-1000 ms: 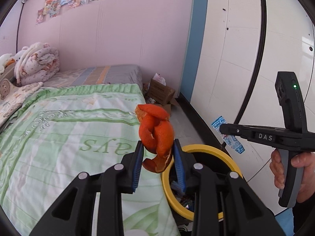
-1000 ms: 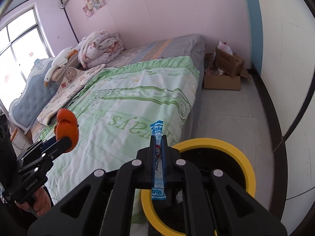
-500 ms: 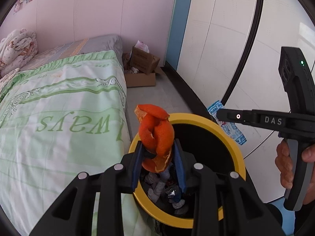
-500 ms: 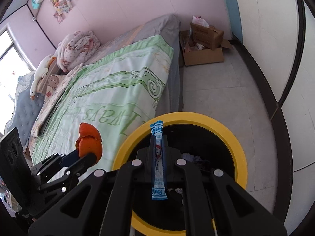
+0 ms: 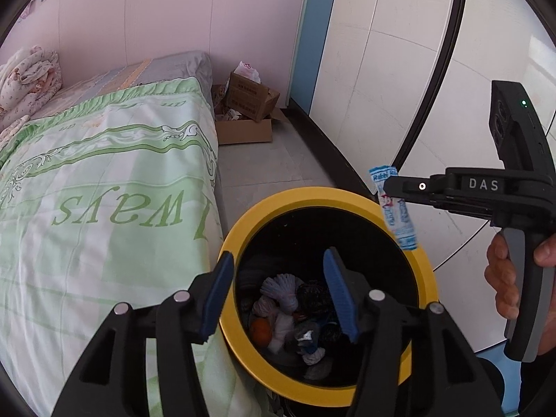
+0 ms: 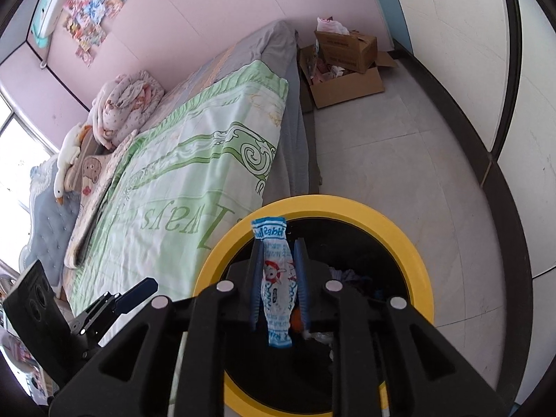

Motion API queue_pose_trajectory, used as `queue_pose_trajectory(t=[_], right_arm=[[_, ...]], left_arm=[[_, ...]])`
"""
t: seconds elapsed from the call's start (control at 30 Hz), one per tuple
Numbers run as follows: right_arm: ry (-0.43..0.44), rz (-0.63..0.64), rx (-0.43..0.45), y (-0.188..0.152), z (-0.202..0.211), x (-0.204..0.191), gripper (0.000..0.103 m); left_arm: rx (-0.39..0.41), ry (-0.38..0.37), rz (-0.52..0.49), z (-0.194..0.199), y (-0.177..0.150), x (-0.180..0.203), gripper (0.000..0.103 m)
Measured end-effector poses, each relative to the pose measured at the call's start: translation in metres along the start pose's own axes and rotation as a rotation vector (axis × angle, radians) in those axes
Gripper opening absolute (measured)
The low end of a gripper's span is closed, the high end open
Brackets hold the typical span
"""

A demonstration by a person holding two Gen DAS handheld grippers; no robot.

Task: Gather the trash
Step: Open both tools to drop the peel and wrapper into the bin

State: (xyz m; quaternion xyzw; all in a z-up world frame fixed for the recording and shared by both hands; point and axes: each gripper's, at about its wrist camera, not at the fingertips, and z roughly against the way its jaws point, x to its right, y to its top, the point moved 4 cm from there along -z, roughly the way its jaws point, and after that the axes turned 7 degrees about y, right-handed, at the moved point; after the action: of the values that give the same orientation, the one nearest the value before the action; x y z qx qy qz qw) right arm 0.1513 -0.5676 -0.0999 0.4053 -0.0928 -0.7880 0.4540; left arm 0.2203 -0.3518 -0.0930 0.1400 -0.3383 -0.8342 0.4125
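I am holding both grippers over the bin (image 5: 239, 239), a black one with a yellow rim standing against the bed (image 5: 104, 191). My left gripper (image 5: 278, 292) is opening with nothing between its fingers; an orange scrap (image 5: 260, 330) is lying among the rubbish inside the bin. My right gripper (image 6: 278, 288) is opening too, and the blue-and-white wrapper (image 6: 276, 285) is hanging between its fingers above the bin, the pads no longer pressing it

Black two-finger grippers, left (image 5: 278, 292) and right (image 6: 278, 288), with blue ribbed pads and silver screws; "DAS" lettering and a green light mark the right.
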Motion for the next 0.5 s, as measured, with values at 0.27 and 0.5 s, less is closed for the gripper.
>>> queue_pose_trajectory(t=[0.27, 0.5], right_arm=[[-0.008, -0.032, 0.001, -0.003, 0.002, 0.005, 0.023], [-0.008, -0.001, -0.01, -0.006, 0.001, -0.01, 0.023]], left_arm=[[0.016, 0.014, 0.016, 0.013, 0.0, -0.01, 0.051], [0.045, 0.042, 0.049, 0.034, -0.004, -0.035, 0.051]])
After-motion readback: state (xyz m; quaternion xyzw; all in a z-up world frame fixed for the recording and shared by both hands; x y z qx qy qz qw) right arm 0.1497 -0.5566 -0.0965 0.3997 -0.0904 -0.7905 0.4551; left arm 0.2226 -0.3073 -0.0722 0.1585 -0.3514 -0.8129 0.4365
